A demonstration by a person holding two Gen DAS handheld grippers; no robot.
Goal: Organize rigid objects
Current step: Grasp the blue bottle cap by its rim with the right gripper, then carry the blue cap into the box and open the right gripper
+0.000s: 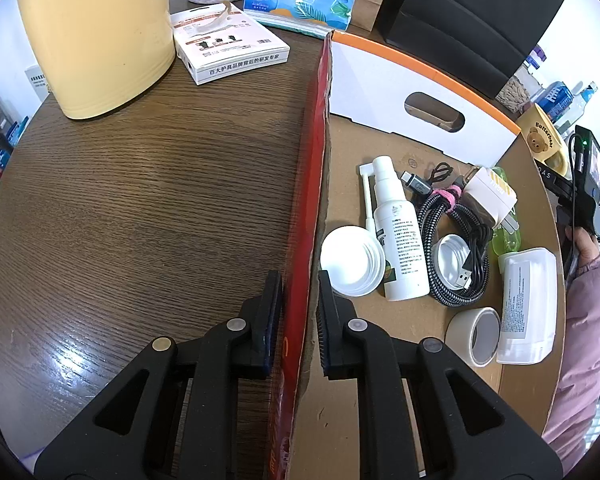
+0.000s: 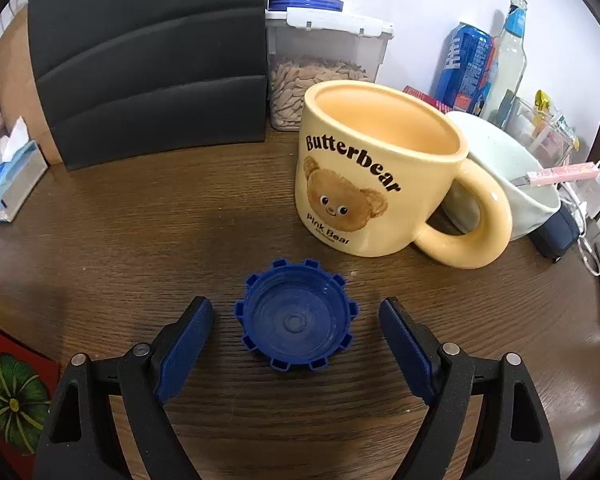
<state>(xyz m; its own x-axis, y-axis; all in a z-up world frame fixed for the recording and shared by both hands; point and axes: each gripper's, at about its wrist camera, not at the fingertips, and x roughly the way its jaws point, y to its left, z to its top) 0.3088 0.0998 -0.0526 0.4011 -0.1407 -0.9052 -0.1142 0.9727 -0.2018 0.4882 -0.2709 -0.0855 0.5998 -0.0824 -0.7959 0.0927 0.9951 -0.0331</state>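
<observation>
cardboard box [image 1: 384, 148] sits on the wooden table [image 1: 140, 184], and your left gripper [image 1: 300, 316] straddles its red-printed side wall [image 1: 314, 184], one finger outside and one inside; the pads [image 1: 274, 312] sit close against the wall, though a sliver of gap shows on the inner side, so you cannot be sure the pinch is firm. inside the box lie a white spray bottle [image 1: 400, 236], a white lid [image 1: 350, 260] touching it, a coiled braided cable [image 1: 456, 240] with a second white lid [image 1: 454, 256] in its loop, a white plug adapter [image 1: 490, 196], a roll of tape [image 1: 476, 336] and a white container [image 1: 528, 304] beside the tape. outside the box stand a yellow kettle [image 1: 96, 32], a small white carton [image 1: 228, 44] and a tissue pack [image 1: 300, 4]

your right gripper [image 2: 296, 332] is spread wide on the table, fingers [image 2: 188, 344] either side of a blue bottle cap [image 2: 296, 316] lying open side up, touching neither pad. just behind the cap stands a yellow bear mug [image 2: 376, 172], with a pale bowl [image 2: 512, 184] near its handle
</observation>
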